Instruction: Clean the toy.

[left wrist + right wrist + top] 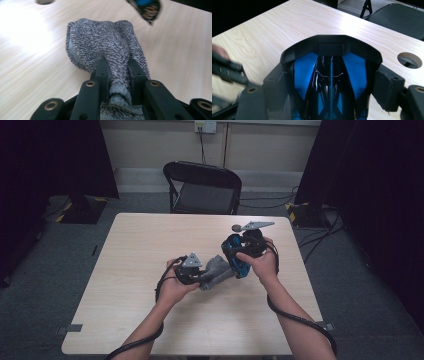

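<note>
A grey terry cloth (105, 42) hangs bunched out of my left gripper (117, 66), whose jaws are shut on its gathered end. In the high view the left gripper (202, 275) is near the table's middle and the cloth (218, 269) trails from it toward the right. My right gripper (240, 254) is raised just right of it, jaws closed around a black and blue hard-shelled object (237, 264). In the right gripper view that object (329, 50) sits between the two padded fingers (388, 85), which press on its sides. A corner of it (147, 7) shows beyond the cloth.
The light wooden table (150, 245) has a round cable hole (236, 227) near its far edge, also visible as the hole (410, 60). A black folding chair (205, 187) stands behind the table. Cables trail from both grippers toward the near edge.
</note>
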Motion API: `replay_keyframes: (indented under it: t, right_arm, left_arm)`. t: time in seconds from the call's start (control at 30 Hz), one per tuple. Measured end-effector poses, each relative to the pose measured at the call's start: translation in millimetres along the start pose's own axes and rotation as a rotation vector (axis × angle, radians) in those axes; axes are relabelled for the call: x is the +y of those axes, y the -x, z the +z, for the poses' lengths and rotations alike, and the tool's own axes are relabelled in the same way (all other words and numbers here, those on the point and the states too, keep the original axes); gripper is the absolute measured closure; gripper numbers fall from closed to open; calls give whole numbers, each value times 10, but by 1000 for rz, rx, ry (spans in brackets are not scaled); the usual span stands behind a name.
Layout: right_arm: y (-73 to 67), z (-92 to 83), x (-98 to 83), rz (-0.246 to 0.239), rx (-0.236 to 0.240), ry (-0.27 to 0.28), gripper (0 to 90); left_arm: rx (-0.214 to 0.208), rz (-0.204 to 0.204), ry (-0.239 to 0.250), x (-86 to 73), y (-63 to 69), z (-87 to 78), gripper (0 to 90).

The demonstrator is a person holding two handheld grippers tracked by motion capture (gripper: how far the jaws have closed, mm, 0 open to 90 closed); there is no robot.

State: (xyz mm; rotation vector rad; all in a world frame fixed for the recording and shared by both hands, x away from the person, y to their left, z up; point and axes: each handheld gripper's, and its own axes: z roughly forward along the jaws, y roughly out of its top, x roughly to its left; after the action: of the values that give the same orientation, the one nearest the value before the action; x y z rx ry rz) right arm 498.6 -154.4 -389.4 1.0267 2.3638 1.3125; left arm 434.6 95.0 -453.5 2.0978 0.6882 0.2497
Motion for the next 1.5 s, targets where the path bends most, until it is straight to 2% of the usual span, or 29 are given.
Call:
replay_keyframes:
  t: [0.23,0.47,0.63,0.93,1.17,1.5]
  right_arm:
    - [1,21,-90,7,10,-14,254]
    - [-1,22,-142,5,19,-19,253]
    - [-1,21,-189,6,26,-27,254]
    - [-17,46,-244,7,35,-35,253]
    - [-35,48,-274,-3,24,-40,253]
    - [-64,87,-263,-3,26,-41,253]
  left_arm:
    - [48,-21,40,105,-179,-146,745]
    - [60,-36,85,236,-254,-210,745]
    - [82,-34,95,331,-297,-231,745]
    - [91,-18,106,470,-270,-193,746]
    - [95,-36,119,492,-270,-159,745]
    - [76,-25,119,503,-214,-111,746]
